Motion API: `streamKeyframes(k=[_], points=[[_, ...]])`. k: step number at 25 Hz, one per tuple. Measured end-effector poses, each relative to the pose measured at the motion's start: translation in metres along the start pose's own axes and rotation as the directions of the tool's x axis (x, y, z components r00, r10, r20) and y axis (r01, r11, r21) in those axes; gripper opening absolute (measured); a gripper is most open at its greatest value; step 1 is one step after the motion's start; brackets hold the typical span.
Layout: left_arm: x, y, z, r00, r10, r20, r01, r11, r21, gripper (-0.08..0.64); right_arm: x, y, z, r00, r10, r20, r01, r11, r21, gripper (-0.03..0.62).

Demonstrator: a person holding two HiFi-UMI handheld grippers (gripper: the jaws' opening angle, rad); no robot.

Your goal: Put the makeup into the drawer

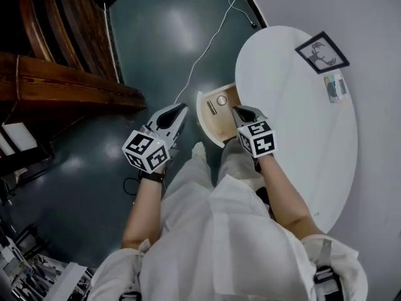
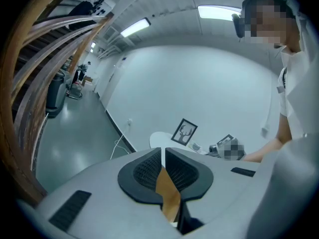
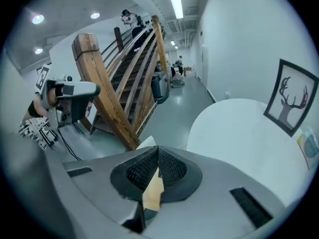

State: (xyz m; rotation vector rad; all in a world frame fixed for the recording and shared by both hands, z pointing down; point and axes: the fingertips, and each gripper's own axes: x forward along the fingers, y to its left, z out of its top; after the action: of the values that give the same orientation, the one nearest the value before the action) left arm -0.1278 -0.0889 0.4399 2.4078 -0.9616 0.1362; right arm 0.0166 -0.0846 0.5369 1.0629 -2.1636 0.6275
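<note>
Flanking the drawer (image 1: 203, 115) at nine and three o'clock, left gripper (image 1: 180, 111) and right gripper (image 1: 238, 111) are clenched empty. Shoving could jam it.

A brown wooden staircase (image 3: 107, 93) rises over a glossy dark teal floor (image 1: 163, 36) beside a plain white wall (image 2: 199, 83), under long ceiling strip lights (image 3: 175, 4), near a round white tabletop (image 1: 294, 105).
</note>
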Motion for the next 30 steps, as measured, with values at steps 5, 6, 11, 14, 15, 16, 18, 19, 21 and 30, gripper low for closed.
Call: streamKeyframes(k=[5,6,11,14,15,16,18,19,21,30], points=[[-0.005,-0.011,0.016,1.000,-0.028,0.003,0.028,0.999,0.041,0.037,-0.041,-0.015,0.017,0.993,-0.049,0.104,0.048,0.999,0.018,0.011],[-0.007,-0.014,0.019,0.999,-0.033,0.005,0.032,0.998,0.048,0.037,-0.049,-0.016,0.021,0.990,-0.048,0.135,0.046,0.999,0.018,0.011],[-0.017,-0.022,0.029,0.999,-0.042,0.014,0.040,0.996,0.074,0.037,-0.084,-0.019,0.031,0.973,-0.058,0.225,0.068,0.997,-0.035,0.011],[-0.026,-0.024,0.030,0.999,-0.039,0.016,0.037,0.996,0.078,0.037,-0.093,-0.015,0.025,0.976,-0.045,0.213,0.058,0.997,-0.056,0.011],[-0.029,-0.025,0.030,0.999,-0.037,0.018,0.036,0.996,0.077,0.037,-0.095,-0.013,0.022,0.978,-0.038,0.204,0.048,0.998,-0.045,0.011],[-0.032,-0.025,0.029,0.999,-0.036,0.019,0.034,0.996,0.076,0.037,-0.096,-0.012,0.020,0.979,-0.035,0.199,0.042,0.999,-0.033,0.011],[-0.036,-0.026,0.028,0.999,-0.036,0.022,0.034,0.997,0.076,0.037,-0.100,-0.009,0.018,0.978,-0.042,0.206,0.046,0.999,-0.015,0.009],[-0.038,-0.026,0.029,0.999,-0.037,0.025,0.035,0.996,0.077,0.037,-0.102,-0.007,0.019,0.975,-0.043,0.217,0.046,0.999,-0.009,0.009],[-0.041,-0.027,0.031,0.999,-0.042,0.033,0.039,0.996,0.083,0.037,-0.107,-0.002,0.026,0.966,-0.036,0.255,0.034,0.999,0.011,0.011],[-0.085,-0.029,0.087,0.978,0.011,0.208,-0.054,0.979,0.199,0.037,-0.188,0.002,0.098,0.788,-0.153,0.597,0.150,0.987,0.055,0.011]])
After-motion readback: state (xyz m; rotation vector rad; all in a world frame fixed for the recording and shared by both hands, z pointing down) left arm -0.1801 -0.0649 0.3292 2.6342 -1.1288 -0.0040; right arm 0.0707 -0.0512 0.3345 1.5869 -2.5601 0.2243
